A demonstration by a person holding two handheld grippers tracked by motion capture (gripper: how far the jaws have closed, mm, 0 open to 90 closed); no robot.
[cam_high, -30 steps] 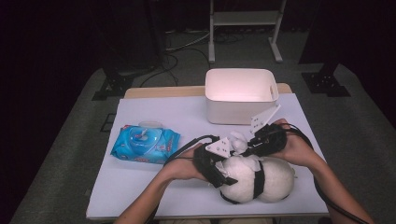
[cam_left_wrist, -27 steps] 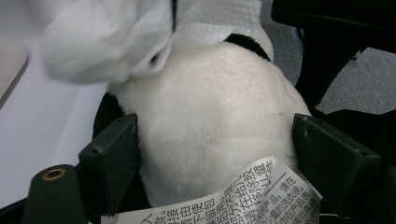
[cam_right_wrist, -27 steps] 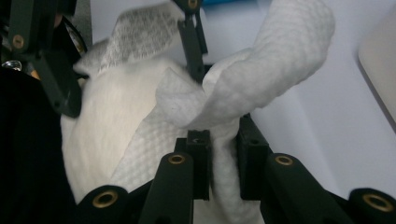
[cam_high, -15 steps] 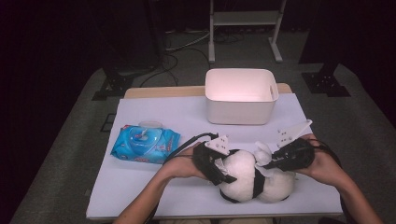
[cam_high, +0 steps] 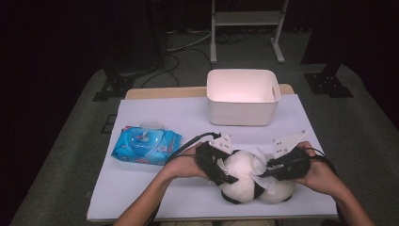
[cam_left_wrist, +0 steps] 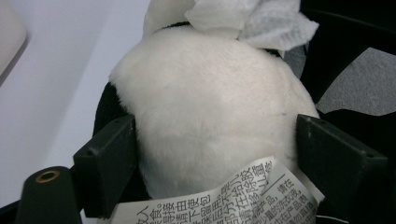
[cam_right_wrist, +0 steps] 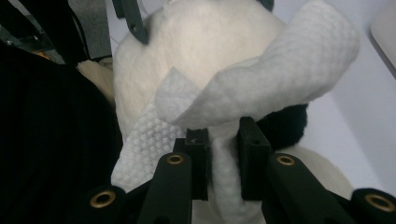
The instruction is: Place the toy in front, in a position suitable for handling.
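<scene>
A white plush toy (cam_high: 241, 181) with black patches lies near the table's front edge. My left gripper (cam_high: 225, 170) reaches in from the left, its two jaws against the toy's round white body (cam_left_wrist: 205, 93). They have just been opening a little, with the toy still between them and the pads touching its fur. A printed label (cam_left_wrist: 224, 198) hangs at the jaws' base. My right gripper (cam_high: 269, 170) comes in from the right, shut on a white textured wipe (cam_right_wrist: 261, 84) that lies against the plush toy (cam_right_wrist: 196, 37). The wipe (cam_high: 259, 157) sticks up between the two grippers.
A white plastic bin (cam_high: 242, 101) stands open at the back of the white table (cam_high: 155, 193). At the left lies a blue pack of wet wipes (cam_high: 147, 145). A metal rack's legs (cam_high: 244, 28) stand on the floor beyond the table.
My right gripper has moved with the wipe from above the toy to its right side, lower and nearer the front edge. The left hand has stayed in place on the toy.
</scene>
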